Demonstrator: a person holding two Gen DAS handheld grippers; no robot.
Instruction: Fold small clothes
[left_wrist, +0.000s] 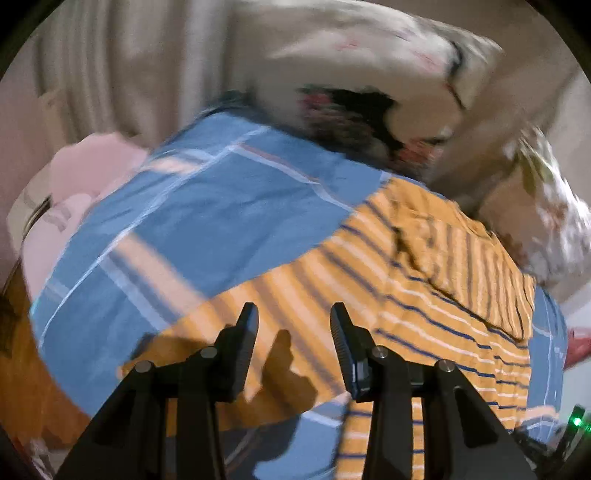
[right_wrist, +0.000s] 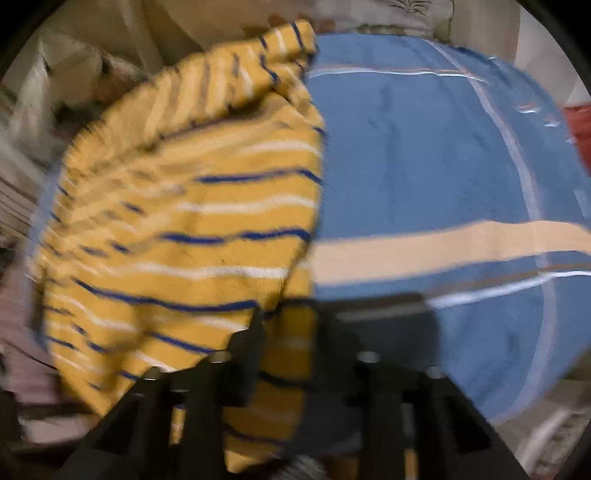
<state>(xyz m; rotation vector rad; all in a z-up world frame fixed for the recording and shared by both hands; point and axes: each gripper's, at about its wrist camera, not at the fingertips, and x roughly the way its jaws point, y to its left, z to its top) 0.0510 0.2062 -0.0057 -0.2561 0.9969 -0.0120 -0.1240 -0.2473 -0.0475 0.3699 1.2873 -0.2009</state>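
My left gripper (left_wrist: 293, 321) open, nothing between fingers, hovering over yellow striped shirt (left_wrist: 424, 273) lying on blue bedsheet (left_wrist: 207, 206). My right gripper (right_wrist: 295, 321) too blurry, can't tell grip, shirt bunched around fingers. Pillows (left_wrist: 369, 48) behind.

Blue bedsheet (left_wrist: 221, 206), pillows (left_wrist: 369, 55) at edge

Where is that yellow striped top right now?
The yellow striped top lies on the blue bedsheet, right of centre in the left wrist view, just ahead of the left gripper.
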